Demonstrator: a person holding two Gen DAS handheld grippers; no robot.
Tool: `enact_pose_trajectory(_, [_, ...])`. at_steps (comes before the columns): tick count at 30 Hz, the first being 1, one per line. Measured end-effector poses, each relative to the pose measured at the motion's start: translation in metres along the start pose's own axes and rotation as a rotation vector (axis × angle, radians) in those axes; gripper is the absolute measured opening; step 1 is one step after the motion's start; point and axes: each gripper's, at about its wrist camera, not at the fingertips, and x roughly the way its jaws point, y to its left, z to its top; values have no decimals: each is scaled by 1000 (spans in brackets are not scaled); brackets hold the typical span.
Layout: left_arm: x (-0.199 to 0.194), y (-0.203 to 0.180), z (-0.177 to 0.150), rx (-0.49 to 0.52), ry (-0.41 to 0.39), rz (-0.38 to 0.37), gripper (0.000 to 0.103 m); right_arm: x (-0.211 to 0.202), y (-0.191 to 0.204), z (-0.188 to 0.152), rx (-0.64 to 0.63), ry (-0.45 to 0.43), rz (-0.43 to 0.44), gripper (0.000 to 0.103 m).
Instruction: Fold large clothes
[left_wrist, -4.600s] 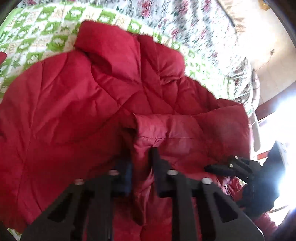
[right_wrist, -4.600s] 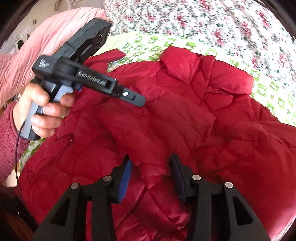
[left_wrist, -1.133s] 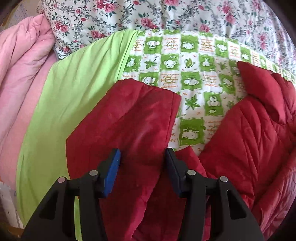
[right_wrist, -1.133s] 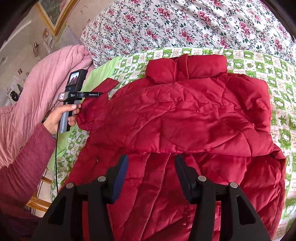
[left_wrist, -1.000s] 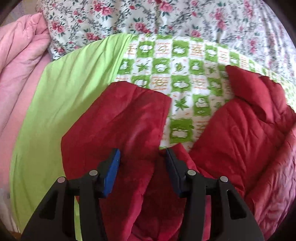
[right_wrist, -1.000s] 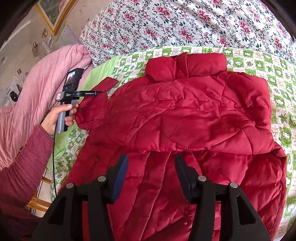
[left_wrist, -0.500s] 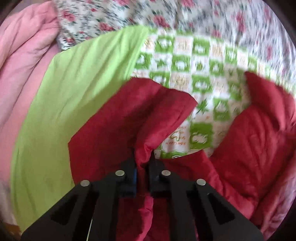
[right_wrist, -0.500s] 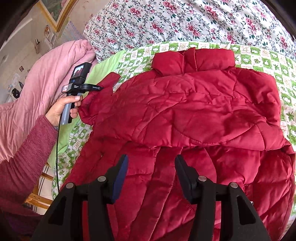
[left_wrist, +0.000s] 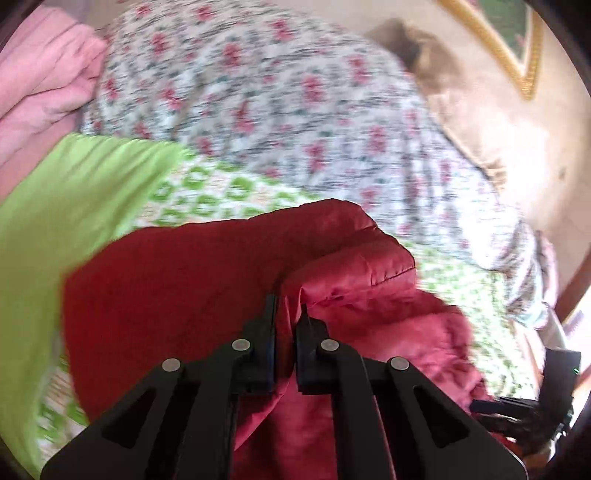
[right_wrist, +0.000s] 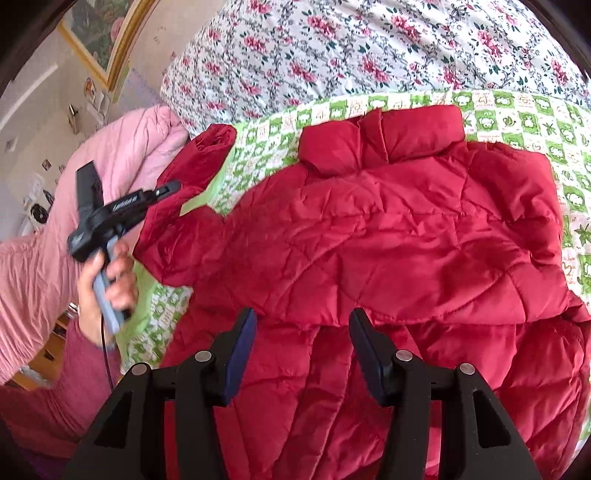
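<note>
Red quilted puffer jacket (right_wrist: 388, 236) lies spread on the bed's green-checked blanket (right_wrist: 535, 122), collar toward the floral bedding. Left claw (left_wrist: 286, 317) is pressed together, pinching the jacket's sleeve (left_wrist: 207, 280) near the cuff and holding it raised off the blanket; right claw (right_wrist: 301, 332) hangs spread over the lower body panel with nothing between its pads. Step in hand looks like the sleeve fold: next move calls for carrying the sleeve across onto the jacket body, laying it flat, then letting go.
</note>
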Motion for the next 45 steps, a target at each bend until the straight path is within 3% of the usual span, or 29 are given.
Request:
enact_pose_trajectory(4, [3, -52, -18, 66, -2, -101, 5, -8, -8, 3, 45, -34, -6, 55])
enact_pose_trajectory(13, [50, -128, -79, 168, 115, -178, 5, -32, -51, 5, 240, -110, 62, 56])
enact_pose_trajectory(16, [61, -140, -94, 178, 133, -179, 5, -34, -63, 7, 294, -119, 107, 61])
enact_pose_trajectory(18, [66, -145, -101, 172, 139, -183, 5, -33, -71, 10, 339, -127, 140, 73])
enact_pose_trajectory(26, [75, -152, -115, 125, 128, -211, 5, 4, -103, 24, 502, -83, 267, 74])
enact_pose_trajectory(30, [81, -163, -122, 178, 143, -197, 5, 23, -111, 26, 547, -62, 300, 73])
enact_pose_trajectory(31, [82, -165, -124, 193, 150, -184, 5, 27, -112, 27, 549, -60, 297, 65])
enact_pose_trajectory(33, [84, -165, -125, 205, 167, -165, 10, 30, -111, 30, 526, -63, 251, 23])
enact_pose_trajectory(38, [63, -152, -127, 201, 220, -180, 36, 33, -112, 36, 481, -72, 181, 17])
enact_pose_trajectory(41, [34, -136, -124, 170, 232, -231, 37, 24, -111, 40, 438, -98, 133, 16])
enact_pose_trajectory(45, [-3, -107, -104, 146, 116, -145, 37, 9, -113, 46, 397, -133, 63, 15])
